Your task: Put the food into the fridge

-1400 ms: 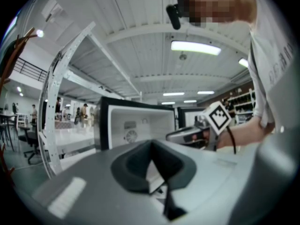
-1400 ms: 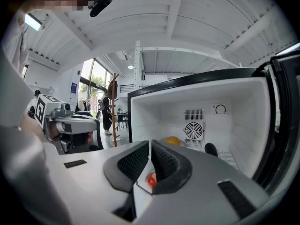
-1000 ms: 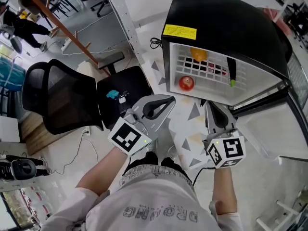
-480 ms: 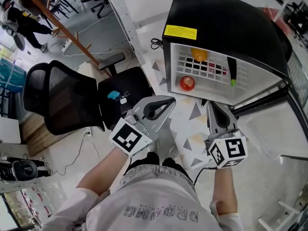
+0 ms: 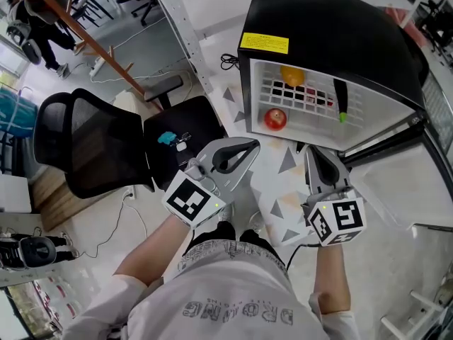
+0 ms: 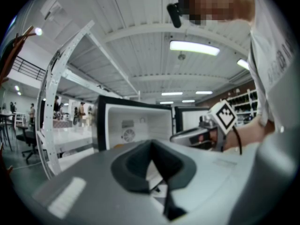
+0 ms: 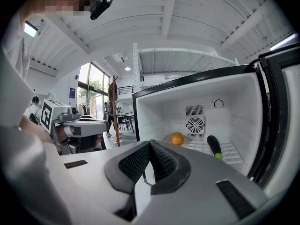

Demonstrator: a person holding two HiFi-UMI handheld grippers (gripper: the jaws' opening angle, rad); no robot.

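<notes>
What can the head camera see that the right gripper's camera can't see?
Only the head view shows the red apple on the fridge rack, the yellow label on the fridge's black outside, and the black office chair on the floor.

Only the right gripper view shows the round fan on the fridge's back wall and the ceiling beams overhead.

Both show the open fridge with the orange and the dark vegetable with a green tip inside.

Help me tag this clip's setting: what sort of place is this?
Likely an office or workshop hall, not a kitchen: a mesh office chair, a perforated metal rack post, and a mini fridge.
</notes>
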